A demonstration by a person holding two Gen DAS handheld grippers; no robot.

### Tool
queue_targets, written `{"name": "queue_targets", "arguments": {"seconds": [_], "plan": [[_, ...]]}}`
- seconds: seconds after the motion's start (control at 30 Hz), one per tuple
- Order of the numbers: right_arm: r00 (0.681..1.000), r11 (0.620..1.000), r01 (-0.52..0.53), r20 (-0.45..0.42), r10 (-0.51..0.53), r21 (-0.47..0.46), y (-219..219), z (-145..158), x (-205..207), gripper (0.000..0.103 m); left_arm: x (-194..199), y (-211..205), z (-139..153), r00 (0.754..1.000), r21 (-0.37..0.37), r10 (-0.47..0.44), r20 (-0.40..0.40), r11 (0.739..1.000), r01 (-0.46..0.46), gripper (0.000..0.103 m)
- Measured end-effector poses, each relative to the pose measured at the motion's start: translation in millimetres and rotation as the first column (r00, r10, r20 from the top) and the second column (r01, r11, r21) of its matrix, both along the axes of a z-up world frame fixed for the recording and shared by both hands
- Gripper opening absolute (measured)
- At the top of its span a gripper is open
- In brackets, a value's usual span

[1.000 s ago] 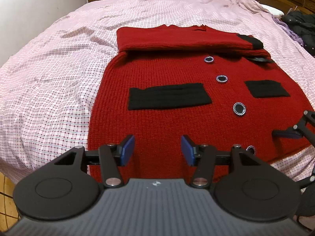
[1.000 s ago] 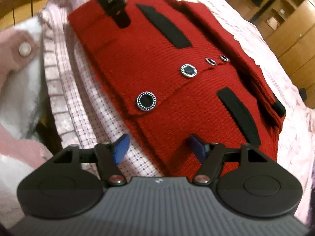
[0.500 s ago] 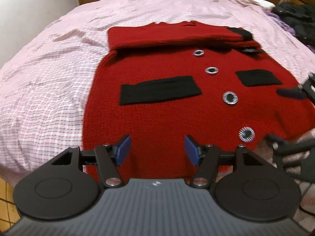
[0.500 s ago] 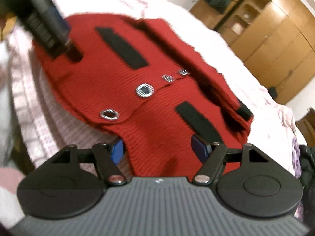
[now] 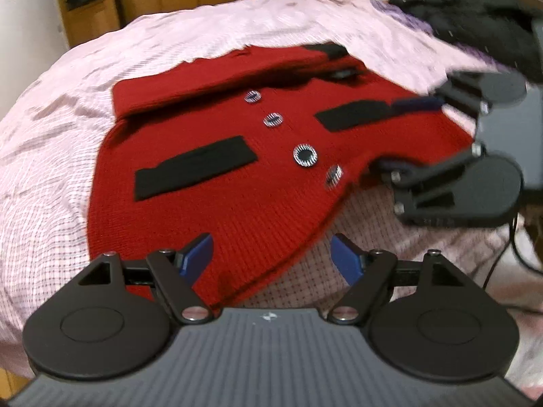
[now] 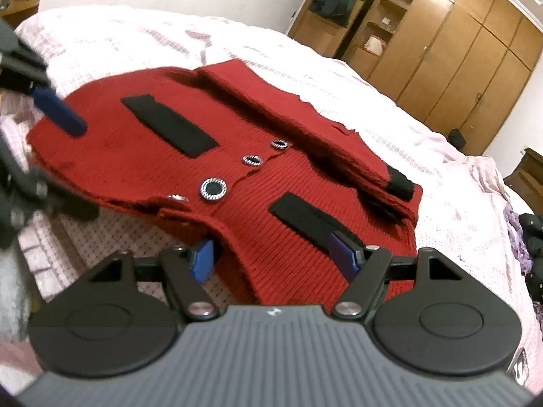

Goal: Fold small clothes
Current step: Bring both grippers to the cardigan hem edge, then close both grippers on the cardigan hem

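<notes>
A red knit cardigan (image 5: pixel 237 203) (image 6: pixel 271 203) with black pocket flaps and ringed buttons lies on the pink checked bedsheet (image 5: pixel 51 169). Its top part is folded down. My left gripper (image 5: pixel 271 256) is at the near hem and its jaws are opening. The hem edge runs between them and neither pad presses it. Seen from the right wrist, the left gripper (image 6: pixel 85 169) has one finger above and one below the hem. My right gripper (image 6: pixel 275 257) (image 5: pixel 390 135) stands open astride the hem's other corner, which is raised off the sheet.
Dark clothes (image 5: pixel 475 23) and purple fabric (image 6: pixel 516 237) are piled at the bed's far side. Wooden wardrobes (image 6: pixel 458 51) stand behind the bed. A black cable (image 5: pixel 516 237) hangs by the right gripper. Bare sheet (image 6: pixel 135 51) surrounds the cardigan.
The left jaws have widened. Both views have rolled. The right gripper has risen and the hem's right corner has lifted, baring the sheet beneath it.
</notes>
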State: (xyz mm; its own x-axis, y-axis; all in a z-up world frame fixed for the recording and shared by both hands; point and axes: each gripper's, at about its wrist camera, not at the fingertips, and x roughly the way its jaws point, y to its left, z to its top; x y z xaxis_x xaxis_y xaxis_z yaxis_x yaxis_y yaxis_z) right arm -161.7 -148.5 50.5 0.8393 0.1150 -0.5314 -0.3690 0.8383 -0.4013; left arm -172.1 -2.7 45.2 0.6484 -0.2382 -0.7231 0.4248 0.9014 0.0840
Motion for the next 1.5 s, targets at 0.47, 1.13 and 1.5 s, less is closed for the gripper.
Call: {"name": "queue_targets", "arguments": {"seconds": [0.47, 1.13, 1.5], "plan": [[0.998, 0.997, 0.051, -0.025, -0.05, 0.065, -9, -4, 0, 0.072, 34, 9, -32, 0.983, 0.194, 0.132, 0.129, 0.968, -0.156, 0.08], [0.976, 0.969, 0.181, -0.154, -0.156, 0.166, -42, -16, 14, 0.068, 49, 14, -24, 0.967, 0.109, 0.229, 0.114, 0.964, -0.241, 0.075], [0.98, 0.97, 0.149, -0.16, -0.119, 0.192, -37, -15, 13, 0.031, 47, 8, -29, 0.967, 0.142, 0.2, 0.159, 0.964, -0.223, 0.075]]}}
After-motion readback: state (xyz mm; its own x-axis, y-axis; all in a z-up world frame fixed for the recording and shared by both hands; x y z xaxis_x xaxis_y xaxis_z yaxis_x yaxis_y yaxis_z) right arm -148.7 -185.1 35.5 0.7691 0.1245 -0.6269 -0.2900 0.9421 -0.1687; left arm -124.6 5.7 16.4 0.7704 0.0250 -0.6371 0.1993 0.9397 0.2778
